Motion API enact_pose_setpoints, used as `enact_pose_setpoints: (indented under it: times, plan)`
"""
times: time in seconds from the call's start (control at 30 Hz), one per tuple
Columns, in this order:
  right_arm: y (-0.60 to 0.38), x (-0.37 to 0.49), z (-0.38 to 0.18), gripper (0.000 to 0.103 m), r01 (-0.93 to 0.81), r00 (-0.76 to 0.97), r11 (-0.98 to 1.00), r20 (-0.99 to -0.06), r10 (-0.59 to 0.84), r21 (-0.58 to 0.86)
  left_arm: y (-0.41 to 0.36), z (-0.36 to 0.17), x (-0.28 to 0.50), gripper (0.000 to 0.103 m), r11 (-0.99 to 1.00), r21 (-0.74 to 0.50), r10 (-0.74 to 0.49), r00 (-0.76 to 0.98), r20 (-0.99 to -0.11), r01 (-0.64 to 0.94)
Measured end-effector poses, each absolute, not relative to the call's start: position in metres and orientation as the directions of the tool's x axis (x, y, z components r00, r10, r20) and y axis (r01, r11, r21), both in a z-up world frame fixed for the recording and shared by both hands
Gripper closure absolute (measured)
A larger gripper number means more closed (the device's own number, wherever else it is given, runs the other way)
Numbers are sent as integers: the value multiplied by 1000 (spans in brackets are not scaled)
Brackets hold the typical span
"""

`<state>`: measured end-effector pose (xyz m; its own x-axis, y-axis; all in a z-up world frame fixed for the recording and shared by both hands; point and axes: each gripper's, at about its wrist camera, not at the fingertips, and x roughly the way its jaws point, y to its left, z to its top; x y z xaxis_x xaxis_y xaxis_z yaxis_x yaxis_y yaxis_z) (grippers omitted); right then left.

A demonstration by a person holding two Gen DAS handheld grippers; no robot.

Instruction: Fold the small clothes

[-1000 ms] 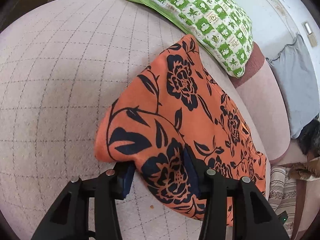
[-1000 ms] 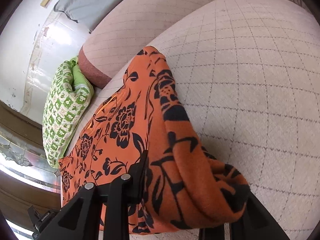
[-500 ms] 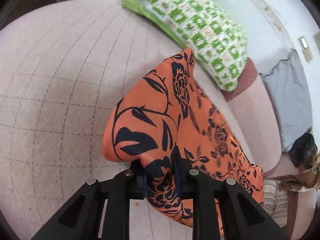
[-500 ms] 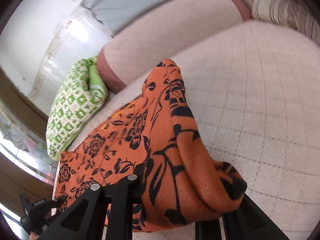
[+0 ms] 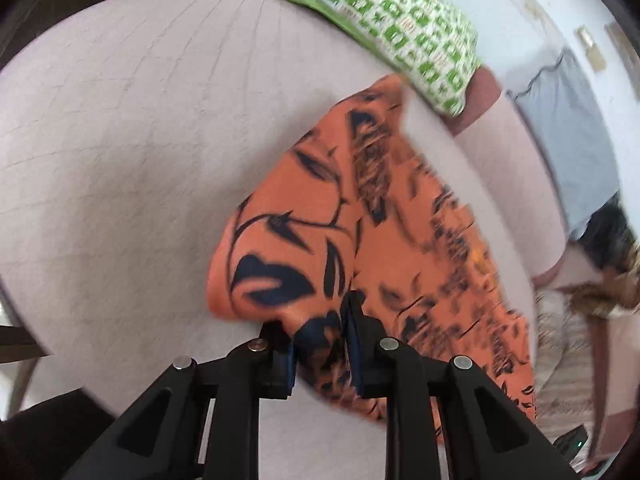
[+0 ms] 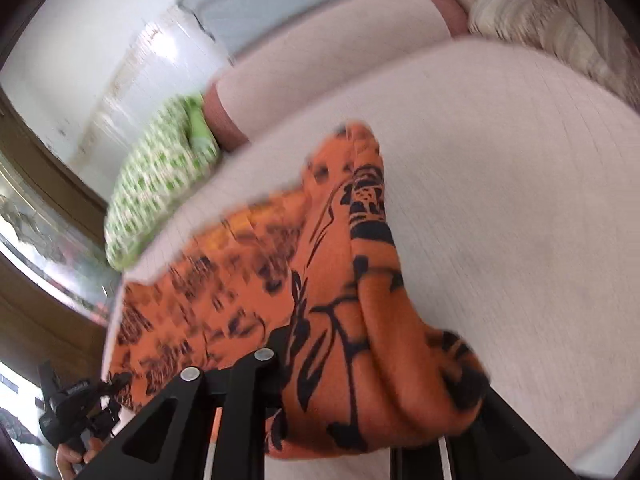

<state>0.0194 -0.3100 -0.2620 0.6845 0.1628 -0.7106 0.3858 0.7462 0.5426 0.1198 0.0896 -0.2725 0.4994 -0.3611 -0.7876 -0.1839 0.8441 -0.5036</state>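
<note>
No text, label, brand or number can be read in either view. The pillow (image 5: 400, 12) carries green-and-white printed squares, but motion blur leaves any marks in them illegible.

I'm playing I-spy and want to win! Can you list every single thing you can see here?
orange cloth: one, orange with black flowers, on the bed, pinched at two spots
bed cover: one, pale pink with grid lines, under the cloth
pillow: one, green and white checks, at the bed's far edge
grey cloth: one, grey, hanging by the wall
striped fabric: one, cream stripes, beside the bed
left hand-held gripper: one, black, gripping the cloth
right hand-held gripper: one, black, cloth bunched between its jaws, which are opening
</note>
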Motion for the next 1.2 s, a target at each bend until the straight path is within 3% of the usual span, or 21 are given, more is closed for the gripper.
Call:
enact_pose_setpoints:
  times: [0.13, 0.2, 0.23, 0.27, 0.3, 0.37, 0.5, 0.63, 0.83, 0.9, 0.93, 1.03, 1.2]
  plan:
    - [-340, 3, -276, 70, 463, 628, 618, -727, 277, 635, 110, -240, 105, 81, 879, -443, -284, 554, -783, -177]
    - [-364, -12, -269, 64, 488, 650, 553, -704, 286, 675, 123, -213, 96, 75, 903, -398, -214, 631, -746, -164]
    - [-375, -22, -261, 62, 510, 661, 552, -711, 239, 660, 128, -196, 92, 67, 922, -358, -169, 680, -713, -147]
    - [-386, -33, -250, 50, 545, 669, 565, -727, 152, 619, 128, -187, 92, 56, 936, -324, -136, 707, -694, -138]
    - [-398, -47, -236, 45, 586, 684, 574, -729, 29, 573, 125, -176, 95, 51, 953, -276, -99, 737, -669, -123]
    - [-413, -57, -218, 45, 589, 726, 571, -685, -65, 571, 117, -168, 104, 49, 966, -236, -74, 762, -643, -105]
    - [-410, -23, -198, 45, 483, 789, 626, -615, -7, 612, 77, -179, 148, 47, 986, -162, -79, 725, -684, -45]
    - [-386, 48, -202, 47, 434, 760, 713, -649, 39, 551, 39, -208, 198, 42, 991, -133, -92, 646, -758, -15]
    - [-379, 132, -243, 48, 449, 691, 662, -702, 169, 601, 32, -264, 263, 40, 992, -69, 0, 553, -833, -105]
    - [-377, 151, -265, 48, 469, 653, 675, -738, 169, 570, 39, -282, 275, 25, 989, -83, -8, 523, -852, -119]
    - [-378, 161, -276, 49, 489, 623, 695, -769, 144, 527, 44, -284, 274, 20, 986, -106, -22, 532, -846, -129]
    - [-374, 173, -284, 50, 508, 608, 736, -792, 61, 447, 44, -285, 277, 18, 988, -105, -26, 549, -835, -113]
    - [-352, 158, -257, 48, 419, 671, 755, -732, 118, 505, 49, -267, 256, 18, 995, -66, -13, 583, -813, -70]
